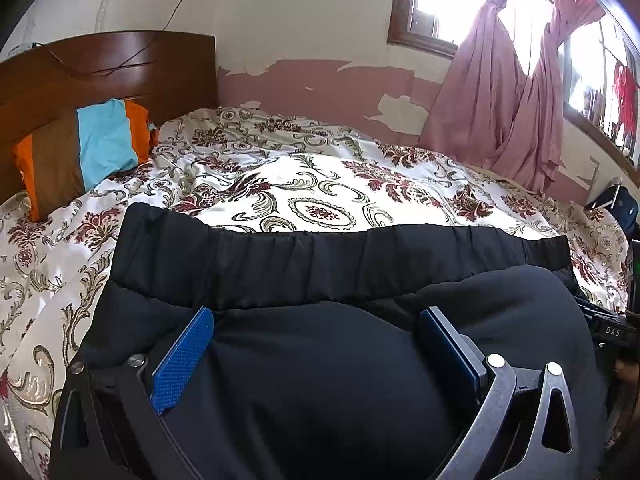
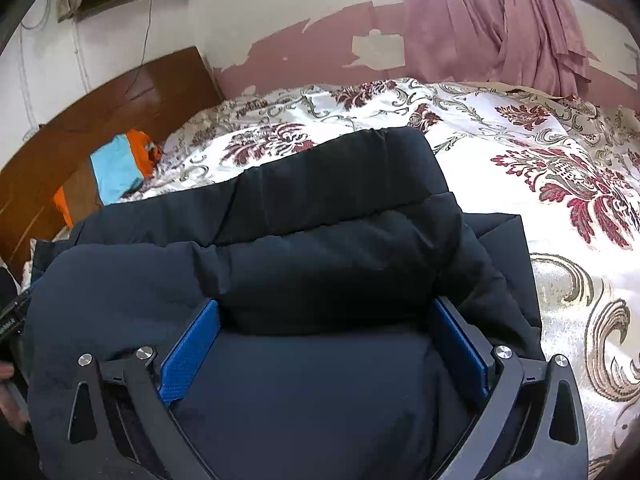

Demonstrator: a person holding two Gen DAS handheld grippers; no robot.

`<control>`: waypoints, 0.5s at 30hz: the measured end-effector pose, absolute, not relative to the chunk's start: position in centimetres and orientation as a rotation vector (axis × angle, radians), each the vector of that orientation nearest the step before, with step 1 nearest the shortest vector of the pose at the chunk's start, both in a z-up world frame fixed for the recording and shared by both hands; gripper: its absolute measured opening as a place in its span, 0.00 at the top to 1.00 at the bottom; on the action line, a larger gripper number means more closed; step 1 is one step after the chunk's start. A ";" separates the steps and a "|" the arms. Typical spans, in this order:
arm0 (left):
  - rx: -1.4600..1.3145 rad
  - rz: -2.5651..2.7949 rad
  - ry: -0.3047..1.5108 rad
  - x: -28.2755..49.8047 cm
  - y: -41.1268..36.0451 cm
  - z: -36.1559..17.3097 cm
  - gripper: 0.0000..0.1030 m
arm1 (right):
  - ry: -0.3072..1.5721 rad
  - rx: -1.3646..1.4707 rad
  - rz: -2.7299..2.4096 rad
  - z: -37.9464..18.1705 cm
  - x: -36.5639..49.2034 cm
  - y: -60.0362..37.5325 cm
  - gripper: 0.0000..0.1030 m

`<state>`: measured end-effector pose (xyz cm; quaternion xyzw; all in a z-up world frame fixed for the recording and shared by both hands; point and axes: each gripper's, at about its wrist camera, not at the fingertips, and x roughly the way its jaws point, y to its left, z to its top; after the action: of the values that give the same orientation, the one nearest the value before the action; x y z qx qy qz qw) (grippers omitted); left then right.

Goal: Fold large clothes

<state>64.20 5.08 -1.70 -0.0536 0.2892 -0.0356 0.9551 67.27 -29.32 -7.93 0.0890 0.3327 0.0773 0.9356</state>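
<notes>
I have two claws, and both are down on a big black puffy jacket point(image 1: 328, 272). The jacket lies on the bed, on top of a shiny bedspread point(image 1: 304, 184) with red flowers and gold swirls. It is spread flat near me, and its stretchy hem runs across the far side like a dark band.

My left claw point(image 1: 316, 320) is wide open. Its two blue pads point(image 1: 182, 360) stand far apart, one on each side of a fat fold of the jacket. The cloth bulges up between them. The pads sit right beside the cloth, but they are not pinching it.

My right claw point(image 2: 324, 316) is wide open too. Its blue pads point(image 2: 190, 354) also stand far apart with a thick puffy roll of the jacket between them. The cloth fills the gap, but the claw is not squeezing it.

In the right view the jacket looks folded over itself, with one puffy layer lying on another. Its right edge ends on the bedspread.

Far from the jacket, a pillow point(image 1: 84, 152) with orange, brown and light blue stripes leans on the brown wooden headboard point(image 1: 108, 68). Pink curtains point(image 1: 504, 96) hang by the bright window point(image 1: 436, 4). The wall point(image 1: 320, 84) behind the bed has pink paint that is peeling off.
</notes>
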 end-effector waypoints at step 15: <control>-0.105 -0.061 0.521 62.3 5.0 -2.0 0.00 | 0.543 0.216 0.160 -7.4 64.4 -30.4 0.02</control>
<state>62.26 4.95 -2.04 -0.0517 0.2573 -0.0301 0.9645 64.43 -30.38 -7.38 0.1062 0.2672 0.0788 0.9545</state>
